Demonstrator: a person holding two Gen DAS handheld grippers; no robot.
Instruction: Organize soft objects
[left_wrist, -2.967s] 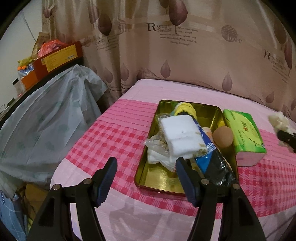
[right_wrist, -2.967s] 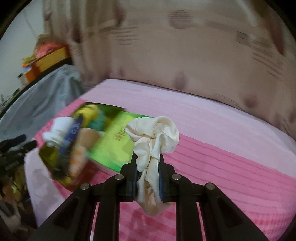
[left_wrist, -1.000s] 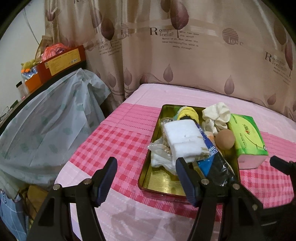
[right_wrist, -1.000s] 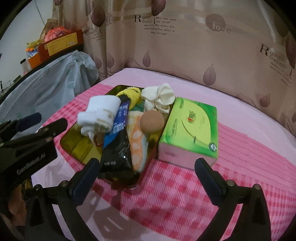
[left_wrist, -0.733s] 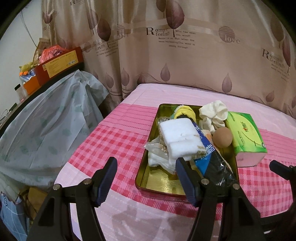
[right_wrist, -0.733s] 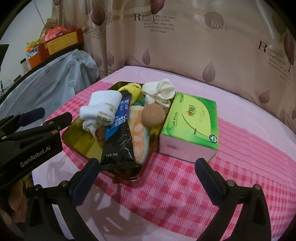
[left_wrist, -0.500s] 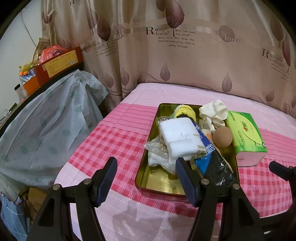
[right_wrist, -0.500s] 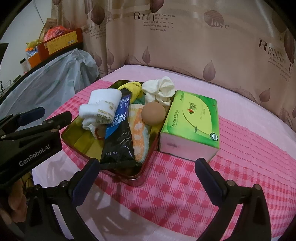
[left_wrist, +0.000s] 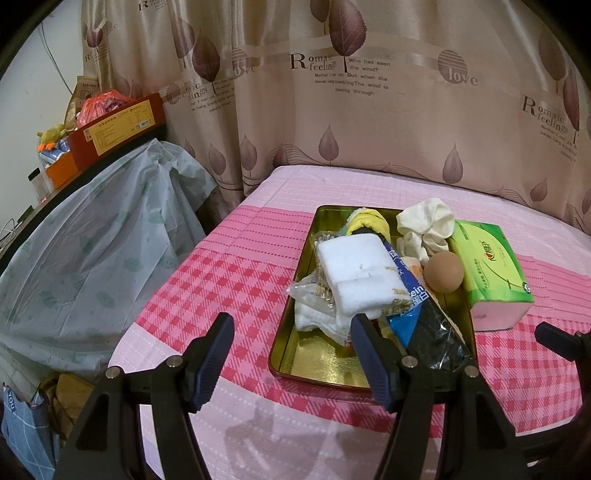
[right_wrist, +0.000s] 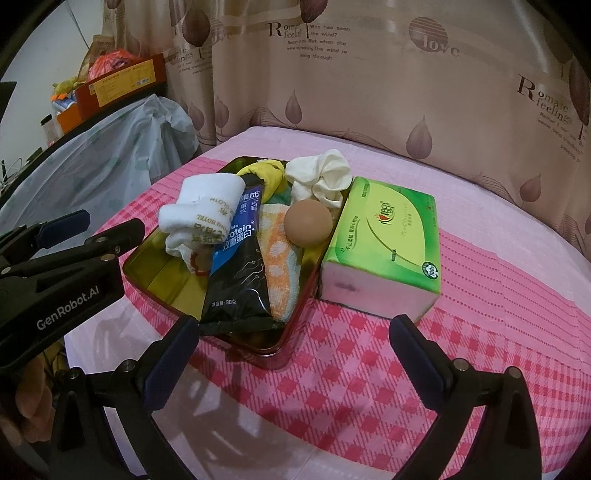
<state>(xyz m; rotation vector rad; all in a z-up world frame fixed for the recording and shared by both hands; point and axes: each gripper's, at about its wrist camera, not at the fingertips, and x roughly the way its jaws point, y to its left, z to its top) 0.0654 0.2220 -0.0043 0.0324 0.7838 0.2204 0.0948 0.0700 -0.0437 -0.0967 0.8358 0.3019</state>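
Observation:
A gold metal tray (left_wrist: 325, 363) (right_wrist: 159, 271) sits on the pink checked bedcover. In it lie a rolled white towel (left_wrist: 356, 273) (right_wrist: 201, 206), a black and blue protein pouch (left_wrist: 424, 325) (right_wrist: 236, 266), an orange striped cloth (right_wrist: 282, 258), a tan ball (left_wrist: 443, 272) (right_wrist: 308, 222), a yellow cloth (left_wrist: 367, 221) (right_wrist: 267, 173) and a cream scrunchie (left_wrist: 424, 225) (right_wrist: 321, 177) at the far end. My left gripper (left_wrist: 291, 345) is open and empty, just short of the tray's near left corner. My right gripper (right_wrist: 295, 350) is open wide and empty, in front of the tray.
A green tissue pack (left_wrist: 487, 269) (right_wrist: 384, 240) lies against the tray's right side. A plastic-covered piece of furniture (left_wrist: 92, 251) stands left of the bed, with boxes (left_wrist: 118, 125) on top. A leaf-print curtain (left_wrist: 369, 92) hangs behind.
My right gripper, shut on the cream scrunchie three seconds ago, has let it go in the tray's far end and drawn back open. The left gripper has barely moved.

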